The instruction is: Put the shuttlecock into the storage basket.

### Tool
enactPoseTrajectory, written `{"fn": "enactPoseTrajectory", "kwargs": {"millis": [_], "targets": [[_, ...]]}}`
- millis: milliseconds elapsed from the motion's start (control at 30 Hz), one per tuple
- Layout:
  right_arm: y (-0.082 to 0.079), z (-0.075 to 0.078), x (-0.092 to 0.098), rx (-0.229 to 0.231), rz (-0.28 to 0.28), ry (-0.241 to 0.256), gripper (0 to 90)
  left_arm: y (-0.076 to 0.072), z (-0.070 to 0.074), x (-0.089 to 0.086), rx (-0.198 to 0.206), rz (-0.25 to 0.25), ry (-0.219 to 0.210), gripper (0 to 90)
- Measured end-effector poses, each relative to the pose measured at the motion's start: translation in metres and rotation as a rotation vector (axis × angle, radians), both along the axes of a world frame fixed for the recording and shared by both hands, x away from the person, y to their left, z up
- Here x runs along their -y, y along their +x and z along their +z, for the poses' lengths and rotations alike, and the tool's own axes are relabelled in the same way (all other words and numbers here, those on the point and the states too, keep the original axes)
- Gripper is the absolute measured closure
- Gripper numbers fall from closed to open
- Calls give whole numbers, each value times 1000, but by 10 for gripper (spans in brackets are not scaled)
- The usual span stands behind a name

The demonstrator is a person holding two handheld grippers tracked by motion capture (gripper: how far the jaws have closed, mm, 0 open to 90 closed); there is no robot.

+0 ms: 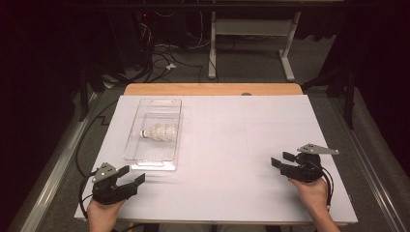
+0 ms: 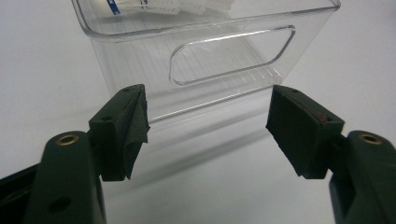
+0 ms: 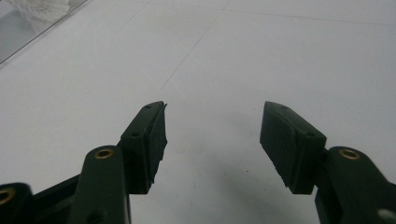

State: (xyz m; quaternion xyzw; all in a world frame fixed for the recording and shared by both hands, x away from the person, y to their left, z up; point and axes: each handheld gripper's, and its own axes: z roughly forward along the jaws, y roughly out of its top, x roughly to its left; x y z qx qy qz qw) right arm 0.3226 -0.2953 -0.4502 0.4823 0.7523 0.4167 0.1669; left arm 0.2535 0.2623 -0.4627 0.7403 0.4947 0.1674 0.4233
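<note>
Clear plastic is what I am looking at first: a long see-through bin (image 1: 155,135) is lying on the left half of the white worktop (image 1: 241,145), its long axis running from the near edge toward the far edge, a handle slot cut in each short end. A white shuttlecock (image 1: 159,132) is resting on its side inside the bin, its long axis crossing the bin's, cork tip pointing toward the left edge and feathers toward the right. I am holding the left tool (image 1: 131,177) just off the bin's near end by the near left corner, jaws apart and empty, facing the near handle slot. I am keeping the right tool (image 1: 283,160) near the right edge, well apart from the bin, jaws apart and empty over bare worktop.
</note>
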Motion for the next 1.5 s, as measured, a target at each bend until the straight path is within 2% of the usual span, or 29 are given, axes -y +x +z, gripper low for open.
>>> {"fn": "enactPoseTrajectory", "kwargs": {"millis": [367, 833, 900, 1033, 1500], "targets": [[-9, -2, 8, 21, -11, 11, 398, 0, 0, -2, -2, 7, -1, 301], [-19, -6, 15, 58, -19, -6, 388, 0, 0, -3, -1, 10, -5, 301], [-21, -7, 18, 68, -21, -3, 384, -1, 0, -4, 0, 7, -23, 300], [-25, -8, 21, 66, -29, 15, 379, -1, 1, -4, 4, 13, -26, 300], [-31, -13, 27, 58, -32, 8, 371, -2, 0, -5, 5, 14, -30, 300]]}}
